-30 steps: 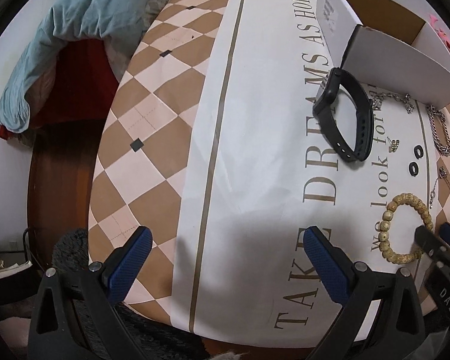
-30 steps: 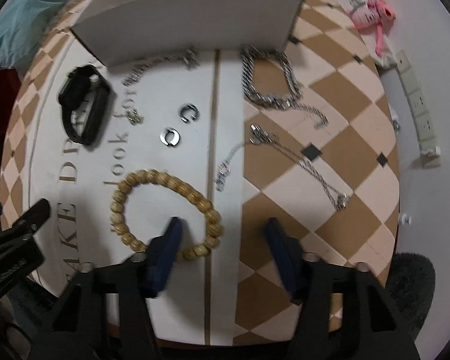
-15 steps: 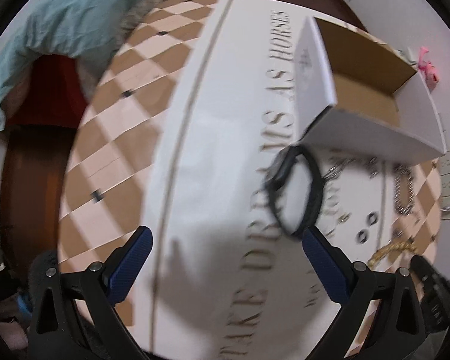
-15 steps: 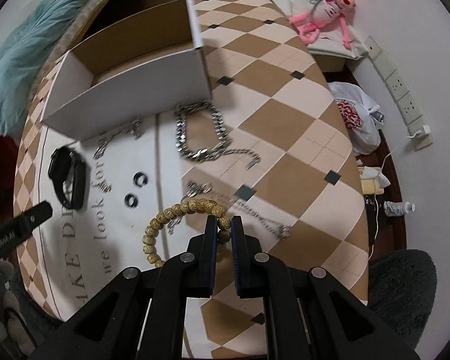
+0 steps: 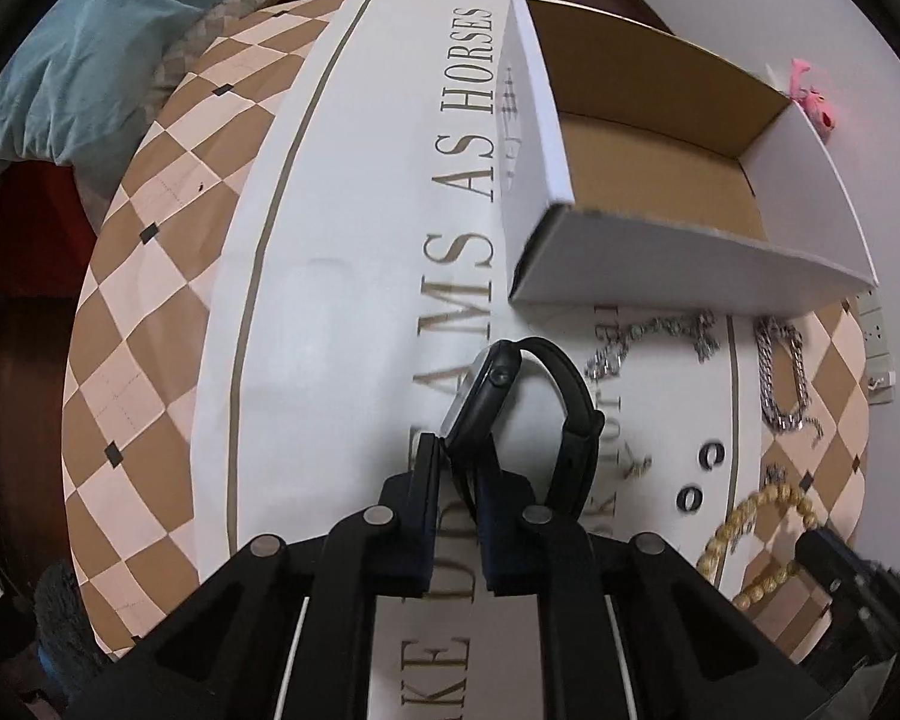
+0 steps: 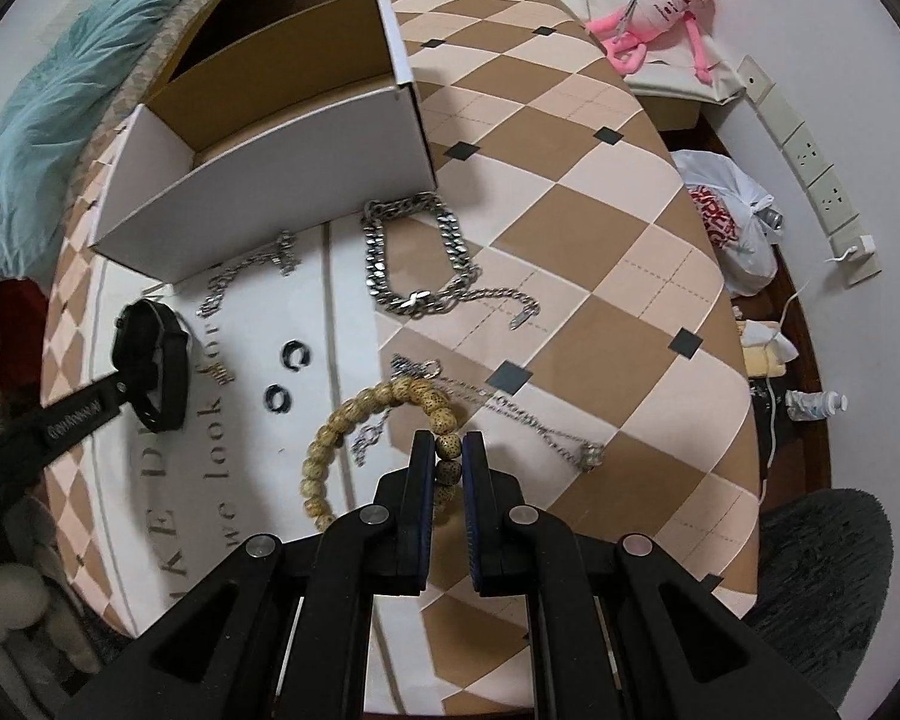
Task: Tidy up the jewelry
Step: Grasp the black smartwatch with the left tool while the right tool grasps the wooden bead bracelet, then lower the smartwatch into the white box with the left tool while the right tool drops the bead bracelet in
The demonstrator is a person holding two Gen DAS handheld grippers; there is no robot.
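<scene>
The open cardboard box (image 6: 258,180), white outside and brown inside, is sitting near the far edge of the round table (image 6: 600,276) with its checkered and lettered cloth; as far as its inside is showing, nothing is lying in it.

The black smartwatch with a rubber strap (image 5: 510,408) is standing on its side just in front of the box's near wall, its loop running from the tongs toward the box and its face looking to the table's left edge. The left gripper (image 5: 457,474) is clamping the strap's near end; its jaws have just been closing on it, where a second ago they were wide apart over bare cloth with the watch lying flat farther off.

The wooden bead bracelet (image 6: 354,438) is lying toward the near edge, its ring stretched from the tongs toward the table's middle. The right gripper (image 6: 448,456) is pinching a bead of it; a second ago its jaws were partly spread astride the beads.

Between bracelet and box, two small black open rings (image 6: 288,375), a thick silver chain (image 6: 414,258), a thin silver chain with a pendant (image 6: 528,420) and a silver bracelet (image 6: 246,276) are lying on the cloth. A pink plush toy (image 6: 660,0) is resting off the table beyond its far right edge.
</scene>
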